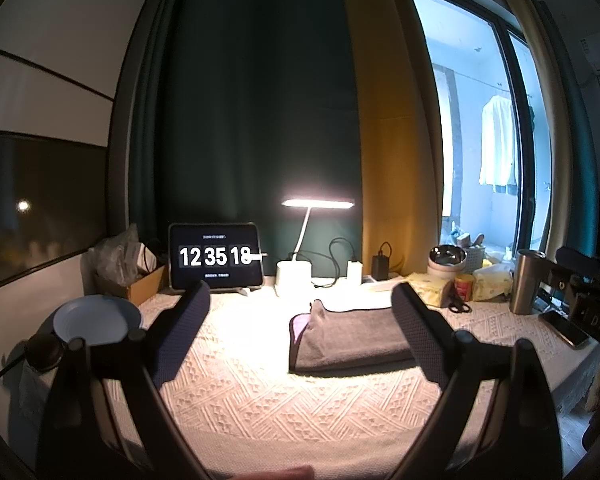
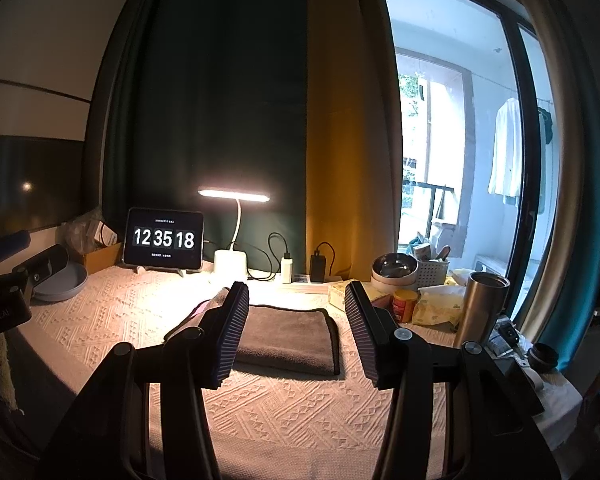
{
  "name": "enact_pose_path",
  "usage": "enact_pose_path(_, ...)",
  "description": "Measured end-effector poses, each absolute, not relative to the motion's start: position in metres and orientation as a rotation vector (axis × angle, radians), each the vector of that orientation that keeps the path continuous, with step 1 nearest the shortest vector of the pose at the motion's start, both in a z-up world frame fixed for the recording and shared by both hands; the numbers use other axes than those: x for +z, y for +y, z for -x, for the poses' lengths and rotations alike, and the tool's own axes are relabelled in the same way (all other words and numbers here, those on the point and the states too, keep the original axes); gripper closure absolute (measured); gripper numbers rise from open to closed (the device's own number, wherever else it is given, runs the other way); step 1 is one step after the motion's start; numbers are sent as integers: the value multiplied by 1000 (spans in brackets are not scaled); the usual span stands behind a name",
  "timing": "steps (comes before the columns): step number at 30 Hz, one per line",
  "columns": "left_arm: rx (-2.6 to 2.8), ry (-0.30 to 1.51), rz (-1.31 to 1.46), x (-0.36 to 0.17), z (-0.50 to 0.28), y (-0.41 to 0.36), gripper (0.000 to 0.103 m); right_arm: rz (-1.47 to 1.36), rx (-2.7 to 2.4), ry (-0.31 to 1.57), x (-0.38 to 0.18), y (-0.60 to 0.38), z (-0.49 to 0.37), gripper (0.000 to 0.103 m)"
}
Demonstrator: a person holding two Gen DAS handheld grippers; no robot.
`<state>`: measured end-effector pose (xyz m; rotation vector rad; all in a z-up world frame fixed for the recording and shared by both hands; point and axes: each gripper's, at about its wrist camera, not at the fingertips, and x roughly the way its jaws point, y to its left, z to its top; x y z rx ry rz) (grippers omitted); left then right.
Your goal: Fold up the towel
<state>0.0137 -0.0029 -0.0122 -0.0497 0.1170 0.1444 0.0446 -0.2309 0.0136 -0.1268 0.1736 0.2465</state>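
Observation:
A grey towel (image 1: 348, 336) lies folded into a thick rectangle on the cream woven tablecloth (image 1: 260, 400); a pink inner edge shows at its left end. It also shows in the right wrist view (image 2: 288, 336). My left gripper (image 1: 300, 300) is open and empty, held above the cloth in front of the towel. My right gripper (image 2: 296, 296) is open and empty, its fingers (image 2: 232, 332) standing to either side of the towel, above it and nearer the camera.
A tablet clock (image 1: 216, 256) and a lit desk lamp (image 1: 296, 276) stand at the back. A blue plate (image 1: 96, 320) sits left. A steel tumbler (image 2: 482, 308), bowls (image 2: 392, 270), snack packets and scissors (image 1: 458, 306) crowd the right side.

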Motion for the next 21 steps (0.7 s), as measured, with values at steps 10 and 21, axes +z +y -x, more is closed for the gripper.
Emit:
enact_pose_path(10, 144, 118, 51, -12, -13, -3, 10, 126, 247, 176, 13, -230, -45, 50)
enact_pose_path(21, 145, 121, 52, -16, -15, -6, 10, 121, 254, 188, 8, -227, -51, 50)
